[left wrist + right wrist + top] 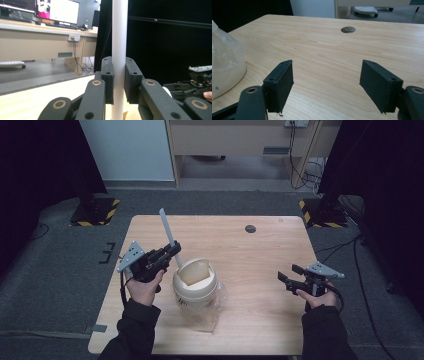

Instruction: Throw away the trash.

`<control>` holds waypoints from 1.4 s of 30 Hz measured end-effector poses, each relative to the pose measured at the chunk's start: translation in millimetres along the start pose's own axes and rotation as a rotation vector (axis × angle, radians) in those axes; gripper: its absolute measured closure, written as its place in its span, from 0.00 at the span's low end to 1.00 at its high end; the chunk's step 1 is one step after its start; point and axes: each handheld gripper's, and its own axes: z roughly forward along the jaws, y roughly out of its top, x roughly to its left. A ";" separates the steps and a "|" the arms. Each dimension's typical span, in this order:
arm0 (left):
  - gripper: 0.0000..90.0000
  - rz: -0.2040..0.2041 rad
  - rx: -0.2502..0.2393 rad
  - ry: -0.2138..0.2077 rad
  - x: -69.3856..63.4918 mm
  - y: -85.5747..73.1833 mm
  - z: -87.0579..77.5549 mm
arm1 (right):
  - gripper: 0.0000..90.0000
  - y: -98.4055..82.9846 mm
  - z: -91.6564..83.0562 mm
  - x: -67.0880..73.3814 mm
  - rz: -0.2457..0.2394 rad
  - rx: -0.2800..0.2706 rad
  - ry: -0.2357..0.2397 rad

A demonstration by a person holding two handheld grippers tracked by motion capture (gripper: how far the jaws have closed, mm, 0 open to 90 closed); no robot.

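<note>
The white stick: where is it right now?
High view, left of centre: the white stick is clamped in the left hand-held gripper, its lower end at the cream bin, its top slanting toward the table's far edge.

It looked like a lab or office test room: black curtains (30, 170) flanked the wooden surface (260, 250), with a monitor (58, 11), desk (37, 37) and hazard-taped stand bases (95, 212).
</note>
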 end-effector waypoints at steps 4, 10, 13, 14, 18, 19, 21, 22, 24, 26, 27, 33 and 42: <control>0.88 -0.014 0.017 -0.010 0.0 -6.9 1.5 | 0.30 -0.4 0.7 -0.2 -0.007 0.005 0.001; 0.79 -0.056 0.029 -0.035 0.7 -16.6 2.7 | 0.29 0.1 0.4 -0.1 -0.006 0.005 0.000; 0.76 -0.076 0.034 -0.040 1.8 -18.9 -0.5 | 0.29 0.1 0.3 -0.4 -0.006 0.006 0.000; 0.75 -0.079 0.030 -0.039 2.7 -18.4 -3.7 | 0.29 0.1 0.1 -0.4 -0.006 0.007 0.000; 0.70 -0.070 0.016 -0.013 8.1 -13.6 -20.1 | 0.29 0.1 -0.1 -0.9 -0.006 0.006 -0.002; 0.68 -0.062 0.018 -0.004 9.6 -12.9 -25.7 | 0.29 -0.3 0.1 -1.1 -0.006 0.007 -0.003; 0.66 -0.049 0.028 0.019 12.4 -14.0 -36.2 | 0.29 -1.0 0.3 -1.5 -0.008 0.014 -0.004; 0.64 -0.048 0.037 0.034 14.7 -16.4 -44.4 | 0.28 -1.2 0.5 -1.5 -0.006 0.015 -0.005; 0.63 -0.044 0.052 0.058 18.4 -21.6 -56.6 | 0.27 -2.0 1.2 -1.9 -0.007 0.022 -0.008; 0.62 -0.051 0.080 0.086 23.6 -28.1 -70.3 | 0.26 -2.9 1.7 -2.1 -0.007 0.032 -0.012; 0.61 -0.054 0.092 0.103 25.9 -31.8 -76.9 | 0.25 -3.3 2.0 -2.4 -0.009 0.035 -0.012; 0.53 -0.059 0.221 0.210 40.9 -54.9 -104.1 | 0.23 -8.6 3.7 -5.6 -0.021 0.063 -0.030; 0.31 -0.044 0.526 0.359 69.8 -90.6 -105.3 | 0.18 -26.7 9.2 -17.4 -0.024 0.166 -0.067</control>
